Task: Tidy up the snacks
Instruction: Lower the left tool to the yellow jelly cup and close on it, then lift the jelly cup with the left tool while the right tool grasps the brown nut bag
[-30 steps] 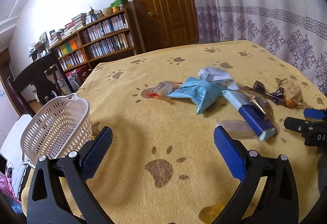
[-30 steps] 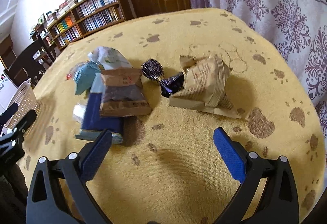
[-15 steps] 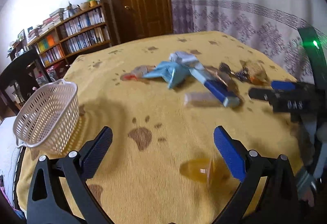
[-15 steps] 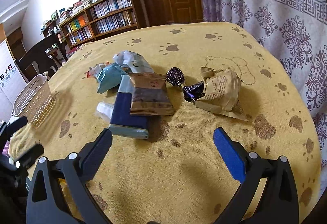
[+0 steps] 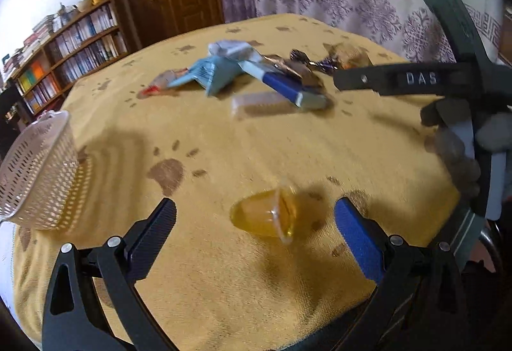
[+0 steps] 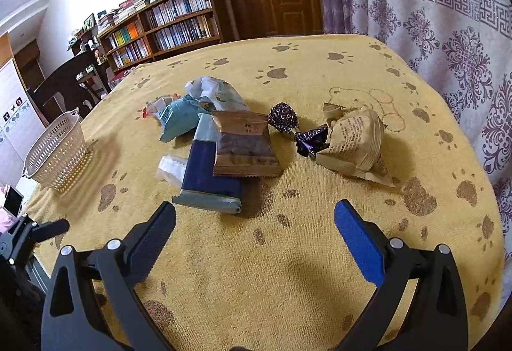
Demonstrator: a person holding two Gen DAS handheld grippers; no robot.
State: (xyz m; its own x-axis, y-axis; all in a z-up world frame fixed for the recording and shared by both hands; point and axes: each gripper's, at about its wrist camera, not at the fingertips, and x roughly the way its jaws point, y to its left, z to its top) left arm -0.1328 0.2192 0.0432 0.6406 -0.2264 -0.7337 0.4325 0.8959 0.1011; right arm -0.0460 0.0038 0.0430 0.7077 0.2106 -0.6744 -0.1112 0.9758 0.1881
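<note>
Snacks heaped near the middle of the yellow paw-print-clothed desk (image 6: 320,69): a dark blue and pale blue flat packet (image 6: 209,173) with a brown paper snack pouch (image 6: 244,144) lying over its far right corner, a light blue crinkled bag (image 6: 179,118) just beyond, a white plastic bag (image 6: 214,91) behind that. Right of the blue packet, apart by a small gap, two purple foil-wrapped candies (image 6: 283,117) touching a tan printed paper-wrapped bun (image 6: 355,142). Well left of the blue packet, at the desk's left edge, a white perforated plastic basket (image 6: 57,152), upright. Broad bare cloth between the blue packet and the near edge, and between it and the basket. Right gripper (image 6: 254,226) spread wide above that bare cloth, holding nothing. Left gripper (image 5: 256,223) likewise spread wide and empty, a clear yellow jelly cup (image 5: 267,216) lying on its side between the fingers, touching neither. Shown only in the left wrist view: the jelly cup near the front edge, a clear plastic-wrapped stick (image 5: 260,101) just nearside of the blue packet, and the right tool's black frame with a green light, gripped by a hand (image 5: 460,152). Shown only in the right wrist view: the bear outline on the cloth beyond the bun. Left view blurred.
</note>
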